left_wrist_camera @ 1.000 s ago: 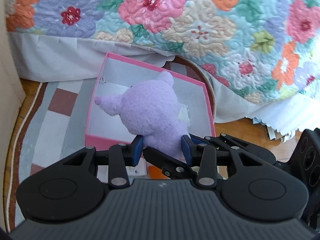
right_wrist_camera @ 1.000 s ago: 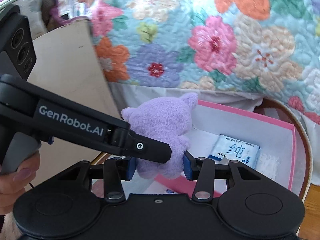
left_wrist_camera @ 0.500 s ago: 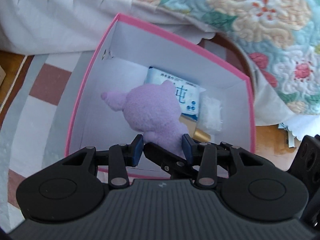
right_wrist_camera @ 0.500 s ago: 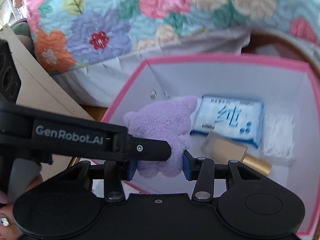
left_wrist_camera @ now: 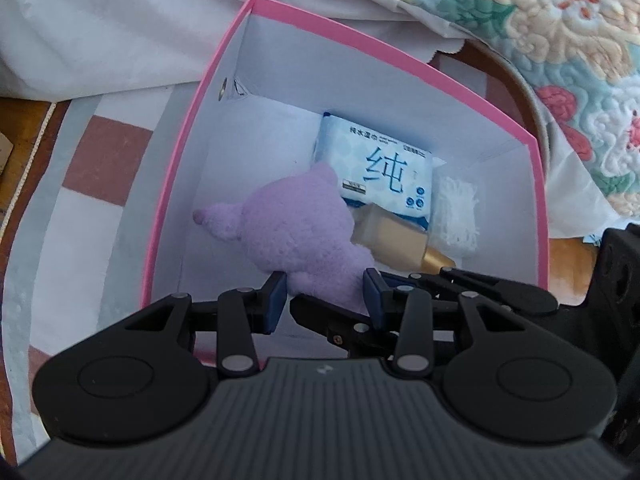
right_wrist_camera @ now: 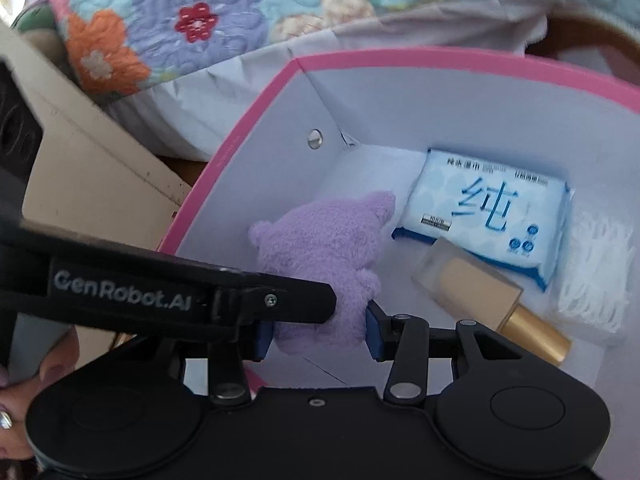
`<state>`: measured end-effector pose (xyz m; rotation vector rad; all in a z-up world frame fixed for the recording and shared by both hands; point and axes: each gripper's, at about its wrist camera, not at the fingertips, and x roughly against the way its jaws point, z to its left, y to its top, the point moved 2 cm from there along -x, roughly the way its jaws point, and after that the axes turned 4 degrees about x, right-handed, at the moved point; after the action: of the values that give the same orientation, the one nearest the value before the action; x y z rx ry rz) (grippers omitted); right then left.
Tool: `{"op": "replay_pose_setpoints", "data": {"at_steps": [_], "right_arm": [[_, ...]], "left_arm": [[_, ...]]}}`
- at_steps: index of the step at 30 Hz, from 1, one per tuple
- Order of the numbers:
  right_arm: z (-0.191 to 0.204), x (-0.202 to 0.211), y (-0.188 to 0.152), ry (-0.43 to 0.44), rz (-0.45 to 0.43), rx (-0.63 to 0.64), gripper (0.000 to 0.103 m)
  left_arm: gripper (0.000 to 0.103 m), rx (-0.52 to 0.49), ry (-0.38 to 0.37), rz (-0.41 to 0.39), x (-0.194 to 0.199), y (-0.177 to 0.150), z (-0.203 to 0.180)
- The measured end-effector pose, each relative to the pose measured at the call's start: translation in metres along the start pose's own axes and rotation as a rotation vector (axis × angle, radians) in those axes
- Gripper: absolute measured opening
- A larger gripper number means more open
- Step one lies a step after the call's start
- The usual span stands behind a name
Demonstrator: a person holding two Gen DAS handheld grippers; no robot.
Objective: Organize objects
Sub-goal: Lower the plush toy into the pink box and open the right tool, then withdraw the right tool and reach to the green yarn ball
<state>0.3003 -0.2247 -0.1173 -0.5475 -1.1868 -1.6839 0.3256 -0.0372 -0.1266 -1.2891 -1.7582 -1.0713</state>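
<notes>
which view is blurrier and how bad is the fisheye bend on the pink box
Right wrist view: softer, the floral quilt smeared, the wipes pack print still legible. Left wrist view: sharper, but the pink box rim bows outward; cool bluish daylight inside, soft shadow under the purple plush.

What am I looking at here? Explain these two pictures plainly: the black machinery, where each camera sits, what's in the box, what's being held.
There is no robot: a person holds two handheld grippers, each carrying a camera that looks along its fingers. The left gripper and right gripper both pinch one purple plush toy inside a pink box. In the box lie a blue tissue pack, a gold-capped bottle and something white and fluffy. The box stands on a checked rug beside a flowered quilt.
</notes>
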Motion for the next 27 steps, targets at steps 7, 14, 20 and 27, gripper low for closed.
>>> {"op": "replay_pose_setpoints", "data": {"at_steps": [7, 14, 20, 27], "right_arm": [[-0.007, -0.009, 0.001, -0.042, 0.021, -0.024, 0.052], [-0.005, 0.004, 0.0, -0.207, 0.012, 0.042, 0.065], [-0.002, 0.039, -0.012, -0.178, -0.048, 0.048, 0.066], [0.039, 0.09, -0.023, -0.159, -0.146, 0.109, 0.066]], "left_arm": [[0.039, 0.018, -0.004, -0.021, 0.007, 0.005, 0.008], [0.04, -0.019, 0.005, -0.089, 0.027, -0.002, 0.003], [0.041, -0.045, 0.006, -0.141, 0.053, -0.012, -0.001], [0.042, -0.086, 0.003, -0.202, 0.096, -0.03, -0.012]]}}
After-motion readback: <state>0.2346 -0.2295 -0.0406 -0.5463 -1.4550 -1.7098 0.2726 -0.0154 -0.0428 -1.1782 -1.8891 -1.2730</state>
